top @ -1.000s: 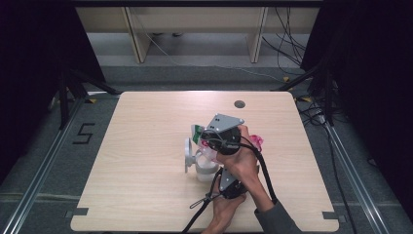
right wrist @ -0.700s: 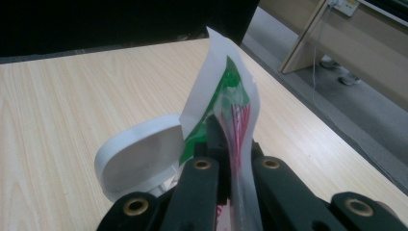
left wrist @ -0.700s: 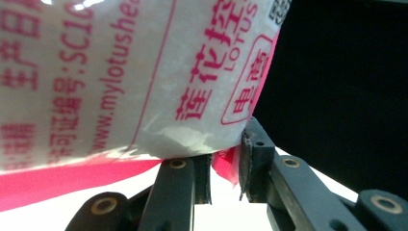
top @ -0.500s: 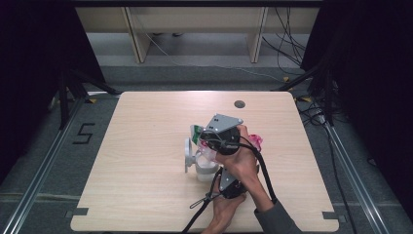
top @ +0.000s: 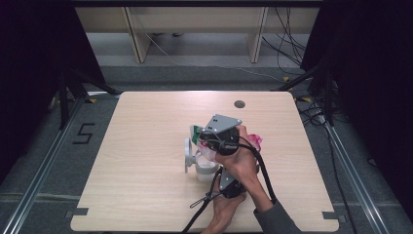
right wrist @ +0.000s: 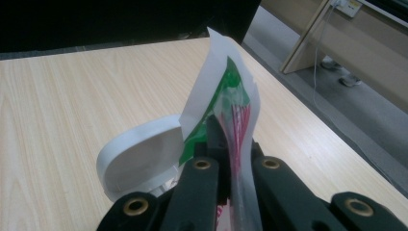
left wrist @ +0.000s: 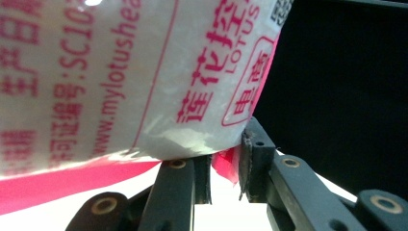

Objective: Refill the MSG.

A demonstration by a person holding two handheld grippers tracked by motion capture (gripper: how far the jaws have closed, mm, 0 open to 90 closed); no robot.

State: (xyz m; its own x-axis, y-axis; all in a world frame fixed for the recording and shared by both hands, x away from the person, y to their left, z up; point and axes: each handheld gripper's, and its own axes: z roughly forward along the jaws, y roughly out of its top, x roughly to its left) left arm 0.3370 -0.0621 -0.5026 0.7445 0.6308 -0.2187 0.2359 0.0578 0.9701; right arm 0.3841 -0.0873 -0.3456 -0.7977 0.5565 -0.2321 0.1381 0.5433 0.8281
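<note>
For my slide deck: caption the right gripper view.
Right gripper pinches the top edge of a plastic packet above a white container.

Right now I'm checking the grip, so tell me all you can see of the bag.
The bag is a soft, translucent white plastic pouch with red print and a red bottom seam, plus a green patch near one white corner. It hangs above the white tub with its lid up. The left gripper pinches its red edge; the right gripper is shut on its top.

Table: light wood table (top: 146, 161); dark round grommet (top: 239, 104) near far edge
On it: white container (top: 204, 168), lid (top: 188, 155) open
</note>
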